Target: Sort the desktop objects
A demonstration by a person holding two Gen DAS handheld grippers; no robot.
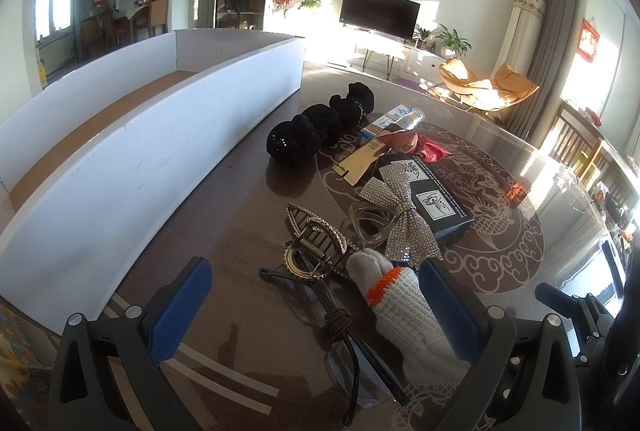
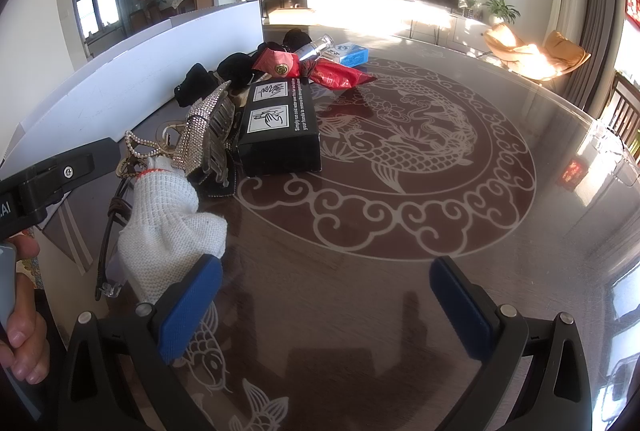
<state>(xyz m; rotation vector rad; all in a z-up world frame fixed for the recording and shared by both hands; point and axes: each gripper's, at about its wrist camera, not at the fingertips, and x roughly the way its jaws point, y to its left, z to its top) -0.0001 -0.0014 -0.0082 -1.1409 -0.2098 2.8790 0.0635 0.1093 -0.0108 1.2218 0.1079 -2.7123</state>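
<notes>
My left gripper (image 1: 316, 295) is open, its blue pads either side of a white knitted glove (image 1: 404, 307) with an orange band and a pair of glasses (image 1: 340, 327) tied with a brown cord. Beyond lie a gold claw clip (image 1: 316, 243), a clear clip (image 1: 370, 225), a rhinestone bow (image 1: 404, 219), a black box (image 1: 434, 199) and black scrunchies (image 1: 320, 129). My right gripper (image 2: 326, 299) is open and empty above bare table, the glove (image 2: 168, 227) at its left finger. The long white box (image 1: 132, 151) stands left.
Red packets (image 2: 320, 69), a small silver bottle (image 2: 316, 49) and a blue-white carton (image 2: 350, 55) lie at the far end of the pile. The glass-topped table (image 2: 400, 191) has a koi pattern. Chairs stand past its right edge. The left gripper's body (image 2: 52, 175) shows at the left.
</notes>
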